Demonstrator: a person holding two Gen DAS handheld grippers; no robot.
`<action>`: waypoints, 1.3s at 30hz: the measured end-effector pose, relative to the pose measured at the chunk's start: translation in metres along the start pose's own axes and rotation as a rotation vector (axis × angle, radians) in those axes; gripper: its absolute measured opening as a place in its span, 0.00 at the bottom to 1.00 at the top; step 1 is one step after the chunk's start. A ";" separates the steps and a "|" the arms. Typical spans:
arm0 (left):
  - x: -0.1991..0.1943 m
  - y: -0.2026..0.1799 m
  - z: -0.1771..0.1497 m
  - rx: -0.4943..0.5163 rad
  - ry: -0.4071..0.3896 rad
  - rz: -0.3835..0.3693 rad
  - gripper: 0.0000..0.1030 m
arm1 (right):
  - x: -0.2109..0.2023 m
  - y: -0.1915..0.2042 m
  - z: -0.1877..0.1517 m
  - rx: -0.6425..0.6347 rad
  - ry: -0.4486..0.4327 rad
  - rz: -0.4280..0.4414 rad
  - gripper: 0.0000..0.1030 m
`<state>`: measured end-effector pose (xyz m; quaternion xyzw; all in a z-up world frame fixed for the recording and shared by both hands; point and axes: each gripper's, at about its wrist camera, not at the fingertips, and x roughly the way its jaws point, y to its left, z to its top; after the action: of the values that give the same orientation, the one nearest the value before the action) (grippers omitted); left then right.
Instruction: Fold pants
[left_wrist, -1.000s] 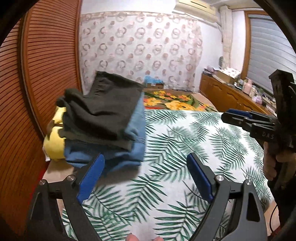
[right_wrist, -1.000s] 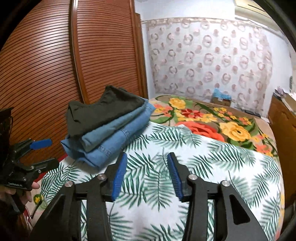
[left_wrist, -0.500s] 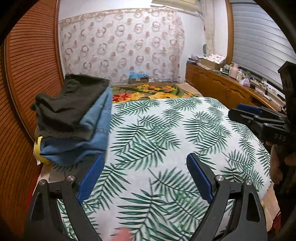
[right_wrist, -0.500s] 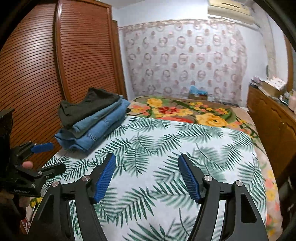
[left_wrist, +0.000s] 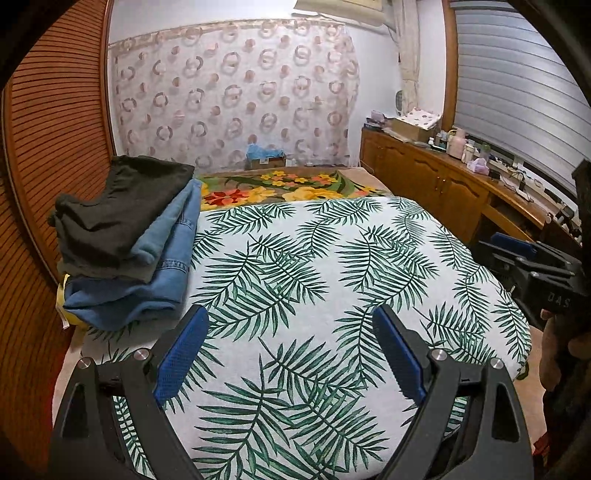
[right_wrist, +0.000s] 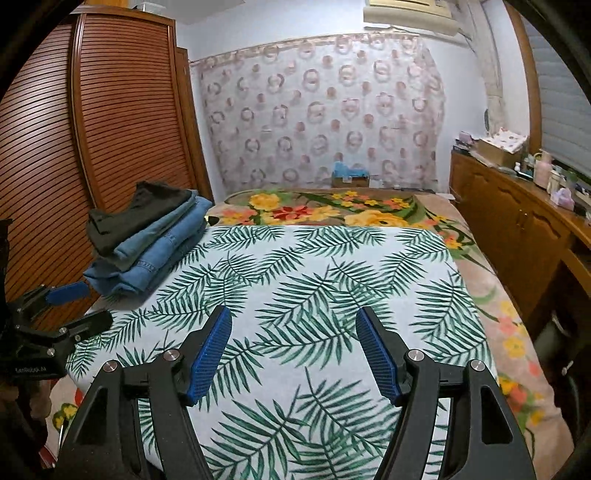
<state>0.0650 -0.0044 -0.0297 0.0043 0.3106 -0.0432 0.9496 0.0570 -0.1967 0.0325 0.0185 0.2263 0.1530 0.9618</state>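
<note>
- Since the earlier frames both views have swung rightward across the bed: the stack of folded pants now sits further left in each picture, and more of the palm-leaf sheet fills the middle.
- The right gripper has just been opening; its blue pads now stand well spread above the sheet with nothing between them.
- The left gripper is likewise spread wide, empty, hanging over the near part of the leaf-print sheet.
- The folded pants lie at the left edge of the bed, beside the slatted wooden wardrobe: a dark pair on top, blue denim pairs beneath, and something yellow at the bottom that is too hidden to name.
- Neither gripper touches the stack; in the right wrist view the left gripper sits just in front of it, apart.
- Past the leaf sheet a floral blanket covers the far end of the bed.
- A wooden sideboard with small items runs along the right wall.
- A ring-patterned curtain hangs behind the bed.
</note>
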 end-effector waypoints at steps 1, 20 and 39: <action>-0.001 0.000 0.000 -0.005 -0.002 0.002 0.88 | -0.003 0.000 0.000 0.002 -0.002 -0.014 0.71; -0.039 -0.006 0.026 0.007 -0.106 0.012 0.88 | -0.034 0.018 0.001 -0.002 -0.101 -0.062 0.92; -0.061 0.005 0.029 -0.008 -0.157 0.039 0.88 | -0.038 0.018 -0.019 -0.020 -0.173 -0.066 0.92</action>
<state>0.0332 0.0047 0.0294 0.0030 0.2351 -0.0234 0.9717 0.0113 -0.1919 0.0333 0.0146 0.1415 0.1215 0.9823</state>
